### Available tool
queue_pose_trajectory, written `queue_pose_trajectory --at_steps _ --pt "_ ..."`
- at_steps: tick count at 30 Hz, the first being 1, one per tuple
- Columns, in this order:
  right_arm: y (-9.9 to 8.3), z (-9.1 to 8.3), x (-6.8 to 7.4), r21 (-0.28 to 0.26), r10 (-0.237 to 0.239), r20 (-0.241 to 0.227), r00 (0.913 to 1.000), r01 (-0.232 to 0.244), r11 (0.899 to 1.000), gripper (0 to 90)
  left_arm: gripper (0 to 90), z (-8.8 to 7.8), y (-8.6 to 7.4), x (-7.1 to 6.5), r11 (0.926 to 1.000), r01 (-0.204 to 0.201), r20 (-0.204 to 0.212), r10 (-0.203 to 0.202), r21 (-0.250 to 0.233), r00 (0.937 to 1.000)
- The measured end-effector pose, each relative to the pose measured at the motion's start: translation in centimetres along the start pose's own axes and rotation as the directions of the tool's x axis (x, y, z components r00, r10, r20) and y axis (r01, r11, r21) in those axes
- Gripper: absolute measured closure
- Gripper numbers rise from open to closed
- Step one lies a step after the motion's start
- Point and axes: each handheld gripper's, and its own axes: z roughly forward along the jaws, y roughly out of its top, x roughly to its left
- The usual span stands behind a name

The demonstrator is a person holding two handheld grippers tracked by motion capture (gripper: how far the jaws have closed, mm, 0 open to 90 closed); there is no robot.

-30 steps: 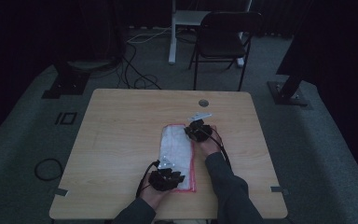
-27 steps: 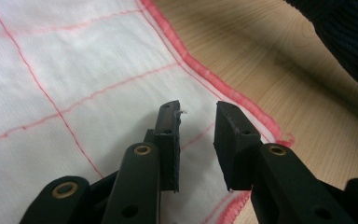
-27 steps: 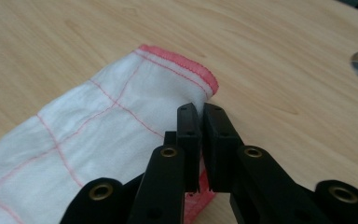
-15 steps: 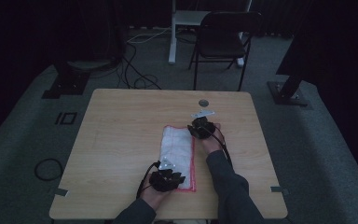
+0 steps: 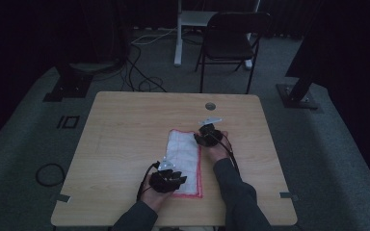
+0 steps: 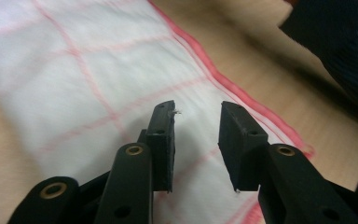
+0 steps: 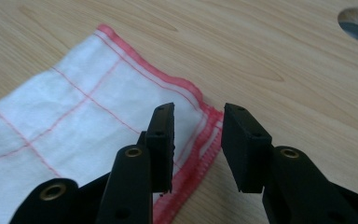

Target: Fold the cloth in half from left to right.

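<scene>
Nearest the person, at the table's (image 5: 125, 125) 6 o'clock edge, the left gripper (image 5: 167, 176) has just been opening, jaws apart over the near end of the folded cloth (image 5: 185, 154), nothing pinched. Farther off, toward 1 o'clock, the right gripper (image 5: 207, 135) has likewise just been opening beside the cloth's red-hemmed far corner (image 7: 205, 116). A jaw snagging the hem could drag the fold crooked.

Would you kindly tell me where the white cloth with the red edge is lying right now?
In the high view the cloth lies flat on the table, right of centre toward the near edge, between the left gripper and the right gripper.
</scene>
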Motion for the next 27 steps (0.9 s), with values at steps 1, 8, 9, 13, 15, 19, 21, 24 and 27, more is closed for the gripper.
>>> queue_pose_trajectory --at_steps 1,8,9,13,15,19,21,24,27 --pt "0.0 0.1 -0.1 0.002 0.009 0.008 0.9999 -0.009 1.0 65.0 65.8 -0.2 0.2 0.3 1.0 0.002 -0.01 -0.002 -0.004 0.9999" --pt "-0.2 0.7 -0.5 0.009 0.061 0.016 0.998 -0.062 0.998 65.8 63.9 -0.6 2.2 2.9 0.9986 0.001 -0.083 -0.006 -0.052 0.9965" --pt "-0.2 0.8 -0.5 0.011 0.06 0.015 0.9981 -0.06 0.998 65.9 63.8 -0.6 2.5 3.3 0.9983 0.005 -0.096 -0.01 -0.059 0.9953" --pt "-0.4 1.1 -0.4 0.021 0.069 0.02 0.9974 -0.069 0.997 66.0 62.7 -0.2 3.6 4.8 0.9975 0.007 -0.139 -0.017 -0.07 0.9902" --pt "-0.5 1.2 -0.4 0.022 0.07 0.021 0.9973 -0.07 0.997 66.1 61.8 0.0 4.0 5.4 0.9969 0.015 -0.163 -0.027 -0.077 0.9862" --pt "-0.6 1.3 -0.5 0.024 0.077 0.023 0.9968 -0.077 0.997 66.0 61.0 0.5 4.9 6.6 0.9964 0.023 -0.196 -0.039 -0.081 0.9799" --pt "-0.7 1.3 -0.6 0.027 0.079 0.023 0.9966 -0.079 0.996 65.9 60.7 0.9 5.2 7.0 0.9965 0.029 -0.209 -0.045 -0.078 0.9768" --pt "-0.8 1.4 -0.6 0.027 0.083 0.023 0.9963 -0.084 0.996 65.6 59.9 1.5 5.7 7.6 0.9967 0.035 -0.227 -0.051 -0.074 0.9724" --pt "-0.8 1.4 -0.6 0.027 0.092 0.021 0.9956 -0.092 0.995 65.3 59.4 2.0 6.1 8.0 0.996 0.044 -0.236 -0.061 -0.078 0.9698"
